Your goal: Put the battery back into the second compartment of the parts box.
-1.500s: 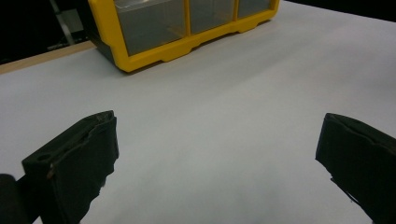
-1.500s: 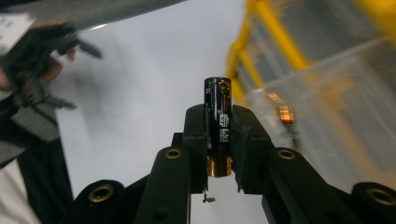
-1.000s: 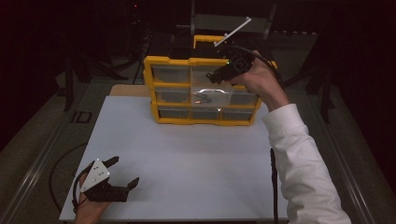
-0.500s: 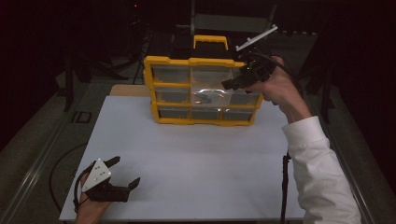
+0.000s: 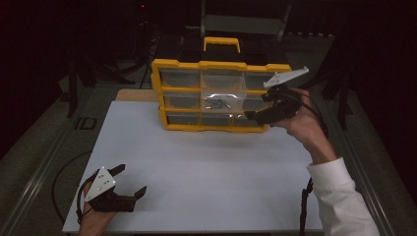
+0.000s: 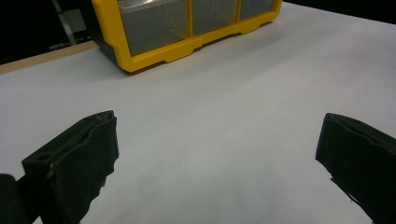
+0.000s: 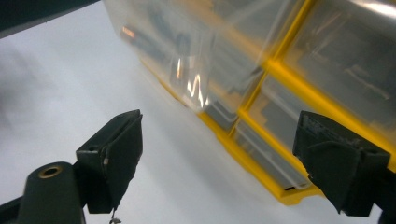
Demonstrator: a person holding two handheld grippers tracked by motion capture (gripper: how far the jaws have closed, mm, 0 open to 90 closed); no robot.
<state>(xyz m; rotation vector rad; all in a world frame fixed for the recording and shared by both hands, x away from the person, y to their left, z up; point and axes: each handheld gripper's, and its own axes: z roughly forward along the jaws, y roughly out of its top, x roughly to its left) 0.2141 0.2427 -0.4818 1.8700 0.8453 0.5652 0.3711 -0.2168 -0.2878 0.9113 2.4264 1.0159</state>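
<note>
The left hand-held gripper (image 5: 129, 183) rests on the white tabletop (image 5: 206, 172), jaws spread and empty. Well beyond it, the right hand-held gripper (image 5: 255, 116), jaws just opened with nothing between, hangs just beside the yellow drawer organizer (image 5: 216, 65), whose pulled-out clear middle drawer (image 5: 223, 96) seems to hold small dark parts.

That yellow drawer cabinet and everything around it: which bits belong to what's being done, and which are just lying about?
Part of the job:
- yellow drawer cabinet
- its clear middle drawer, pulled out, small dark parts inside
- right claw, jaws open with nothing between them, just beside the cabinet

Just there:
- left claw, open, resting on the white table
- dark frames behind
</note>
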